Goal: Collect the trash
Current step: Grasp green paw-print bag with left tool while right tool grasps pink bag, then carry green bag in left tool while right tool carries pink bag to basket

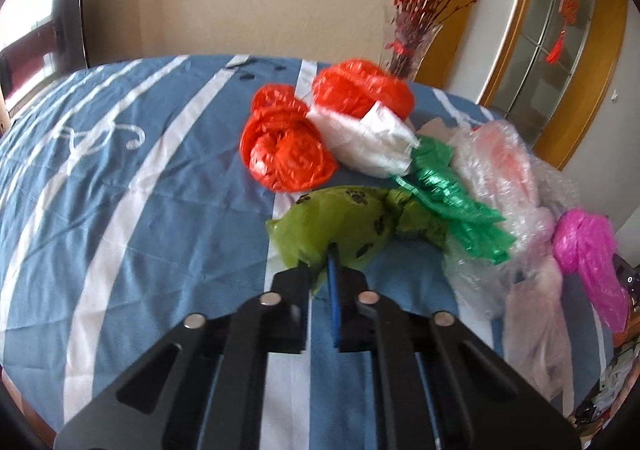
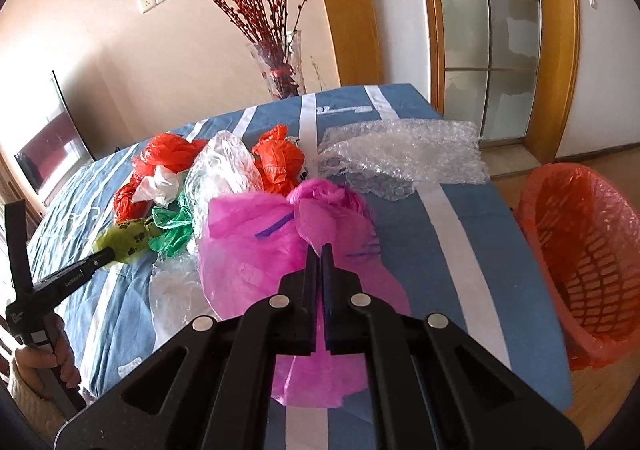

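An olive-green bag with paw prints [image 1: 344,216] lies on the blue-and-white striped cloth [image 1: 120,210], and my left gripper [image 1: 325,255] is shut on its near edge. In the right wrist view my right gripper [image 2: 319,250] is shut on a crumpled pink plastic bag [image 2: 256,250], which droops over the cloth [image 2: 460,250]. That view also shows the left gripper [image 2: 110,252] at the left, pinching the olive bag [image 2: 130,236]. The pink bag [image 1: 588,246] shows at the right edge of the left wrist view.
Two red bags [image 1: 284,146] [image 1: 360,86], a white bag [image 1: 372,142], a shiny green bag [image 1: 452,194] and bubble wrap [image 2: 404,154] lie heaped on the cloth. A red-lined basket [image 2: 580,250] stands on the floor beside the table's right edge. A glass vase of red twigs [image 2: 280,66] stands behind.
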A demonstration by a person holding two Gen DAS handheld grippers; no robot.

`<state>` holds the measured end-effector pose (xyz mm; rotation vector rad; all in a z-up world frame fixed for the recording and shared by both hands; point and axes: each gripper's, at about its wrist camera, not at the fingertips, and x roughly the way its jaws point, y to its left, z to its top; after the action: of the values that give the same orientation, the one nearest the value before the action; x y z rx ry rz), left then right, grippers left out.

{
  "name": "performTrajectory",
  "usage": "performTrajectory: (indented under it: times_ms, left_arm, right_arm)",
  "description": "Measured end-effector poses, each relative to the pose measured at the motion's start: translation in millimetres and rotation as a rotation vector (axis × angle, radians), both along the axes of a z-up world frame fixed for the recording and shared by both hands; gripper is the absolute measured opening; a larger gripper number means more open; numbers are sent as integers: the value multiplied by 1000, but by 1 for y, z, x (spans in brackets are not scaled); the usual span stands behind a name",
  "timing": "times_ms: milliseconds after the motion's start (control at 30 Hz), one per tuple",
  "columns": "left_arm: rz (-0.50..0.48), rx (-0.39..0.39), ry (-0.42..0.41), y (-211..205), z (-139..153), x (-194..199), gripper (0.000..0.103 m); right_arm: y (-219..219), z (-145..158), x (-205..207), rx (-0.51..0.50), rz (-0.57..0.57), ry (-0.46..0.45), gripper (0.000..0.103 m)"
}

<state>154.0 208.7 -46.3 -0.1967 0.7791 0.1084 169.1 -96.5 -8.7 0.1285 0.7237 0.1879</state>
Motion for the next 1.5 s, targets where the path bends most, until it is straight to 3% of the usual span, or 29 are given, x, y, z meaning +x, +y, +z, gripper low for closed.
performTrajectory:
  times_ms: [533, 1067, 1267, 1500]
  left_arm:
    - [-51, 18, -225, -23, 91, -53, 3]
    - [-168, -29, -332, -72, 161, -61, 3]
    - [-268, -71, -340, -119, 169, -43, 3]
    - [-410, -136, -303, -191, 154, -15, 3]
  right_arm:
    - [-3, 28, -29, -44, 10, -109, 1]
    - [-45, 77, -36, -37, -59, -234, 1]
    - [-72, 92, -38, -56, -119, -279, 1]
    - [-119, 104, -44, -82, -226, -312, 1]
